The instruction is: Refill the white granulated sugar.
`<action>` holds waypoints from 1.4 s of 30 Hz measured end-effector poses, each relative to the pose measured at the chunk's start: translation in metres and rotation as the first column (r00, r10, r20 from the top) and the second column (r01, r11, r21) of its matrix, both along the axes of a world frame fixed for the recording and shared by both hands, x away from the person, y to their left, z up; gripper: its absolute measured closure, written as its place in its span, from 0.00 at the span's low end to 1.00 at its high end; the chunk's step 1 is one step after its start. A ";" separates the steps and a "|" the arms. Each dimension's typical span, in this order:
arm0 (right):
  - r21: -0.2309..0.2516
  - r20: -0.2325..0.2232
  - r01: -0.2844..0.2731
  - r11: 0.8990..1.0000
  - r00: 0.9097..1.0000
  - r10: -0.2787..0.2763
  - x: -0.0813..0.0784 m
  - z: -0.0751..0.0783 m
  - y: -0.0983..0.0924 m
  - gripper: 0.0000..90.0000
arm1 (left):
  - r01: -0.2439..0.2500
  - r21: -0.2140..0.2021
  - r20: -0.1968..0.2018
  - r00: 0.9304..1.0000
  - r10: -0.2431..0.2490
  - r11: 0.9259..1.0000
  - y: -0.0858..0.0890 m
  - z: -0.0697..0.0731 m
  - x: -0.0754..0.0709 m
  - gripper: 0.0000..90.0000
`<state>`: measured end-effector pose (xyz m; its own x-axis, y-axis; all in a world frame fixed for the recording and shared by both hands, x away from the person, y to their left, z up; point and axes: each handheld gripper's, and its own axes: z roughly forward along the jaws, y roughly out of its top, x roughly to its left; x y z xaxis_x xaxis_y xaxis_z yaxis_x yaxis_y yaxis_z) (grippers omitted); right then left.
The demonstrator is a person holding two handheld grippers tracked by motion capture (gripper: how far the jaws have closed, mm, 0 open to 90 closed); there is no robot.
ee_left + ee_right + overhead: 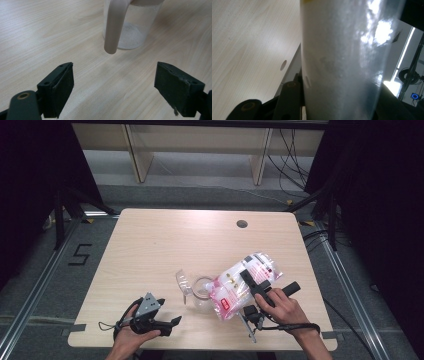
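High view, lower left: the left gripper (175, 321) is held low over the near edge of the table (150, 245), its jaws set wide apart with nothing between them. In the left gripper view the same gripper (113, 85) is seen with bare wood between its two black jaws. Beyond them, in the upper middle of that frame, a clear jug (132, 27) is stood upright, a thin layer of white grains across its bottom. Its pale handle (113, 25) hangs down on the side nearest the jaws, apart from them.

High view, centre: the jug (200, 292) is placed just left of a tilted bag (242, 282). The bag is white with red print, and its lower end is brought over the jug's rim. Whether the two touch cannot be told. A scrap of clear plastic (183, 281) is stood just left of the jug.

High view, right of centre: the bag is clamped across its middle by the right gripper (252, 282), held in a hand (280, 310) that enters from the lower right. In the right gripper view the bag (342, 62) is seen close up, gripped between the two jaws at the bottom of the frame. A round hole (283, 65) in the tabletop is seen at left of centre there; in the high view the hole (242, 224) lies in the upper right part of the table.
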<state>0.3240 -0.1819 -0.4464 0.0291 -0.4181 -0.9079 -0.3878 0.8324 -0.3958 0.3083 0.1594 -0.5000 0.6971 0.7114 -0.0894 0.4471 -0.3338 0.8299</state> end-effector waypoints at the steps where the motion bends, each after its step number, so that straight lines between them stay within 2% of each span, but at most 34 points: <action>1: 0.000 0.000 0.000 1.000 1.000 0.000 0.000 0.000 0.000 0.70 | 0.000 0.000 0.000 1.000 0.000 1.000 0.000 0.000 0.000 0.17; 5: -0.011 0.002 0.002 1.000 1.000 -0.002 0.001 0.001 0.000 0.70 | 0.000 0.000 0.000 1.000 0.000 1.000 0.000 0.000 0.000 0.17; 6: -0.010 0.001 0.003 1.000 1.000 -0.003 0.001 0.001 0.000 0.70 | 0.007 0.028 0.002 1.000 -0.007 1.000 0.002 0.000 0.001 0.17; 8: -0.014 0.002 0.001 1.000 1.000 -0.001 0.001 0.001 0.000 0.70 | 0.007 0.030 0.001 1.000 -0.007 1.000 0.002 0.001 0.001 0.17; 9: -0.014 0.002 0.001 1.000 1.000 -0.001 0.001 0.001 0.000 0.70 | 0.007 0.029 0.002 1.000 -0.007 1.000 0.002 0.001 0.001 0.17; 10: -0.009 -0.001 0.001 1.000 1.000 -0.001 0.002 0.001 0.000 0.70 | -0.001 -0.002 0.001 1.000 0.001 1.000 0.000 0.000 0.000 0.17; 30: -0.018 0.002 -0.001 1.000 1.000 0.001 0.001 0.003 -0.001 0.71 | 0.000 0.000 0.001 1.000 0.000 1.000 0.000 0.000 0.000 0.17; 32: -0.020 0.005 0.001 1.000 1.000 0.000 0.001 0.003 -0.001 0.71 | 0.007 0.028 0.003 1.000 -0.007 1.000 0.002 0.000 0.001 0.17; 33: -0.023 0.004 0.000 1.000 1.000 0.000 0.001 0.004 -0.001 0.71 | 0.007 0.030 0.003 1.000 -0.007 1.000 0.002 0.001 0.001 0.17; 34: -0.023 0.004 0.000 1.000 1.000 0.000 0.001 0.004 -0.001 0.71 | 0.003 0.014 0.002 1.000 -0.003 1.000 0.001 0.000 0.001 0.17; 36: -0.028 0.006 0.001 1.000 1.000 -0.001 0.001 0.004 -0.001 0.71 | 0.007 0.029 0.003 1.000 -0.007 1.000 0.002 0.001 0.001 0.17; 38: -0.027 0.008 0.000 1.000 1.000 0.000 0.001 0.004 -0.001 0.71 | 0.009 0.018 0.001 1.000 -0.009 1.000 0.002 0.001 0.001 0.17; 42: -0.028 0.007 0.005 1.000 1.000 -0.005 0.001 0.004 -0.002 0.71 | 0.007 0.027 0.003 1.000 -0.007 1.000 0.002 0.001 0.001 0.17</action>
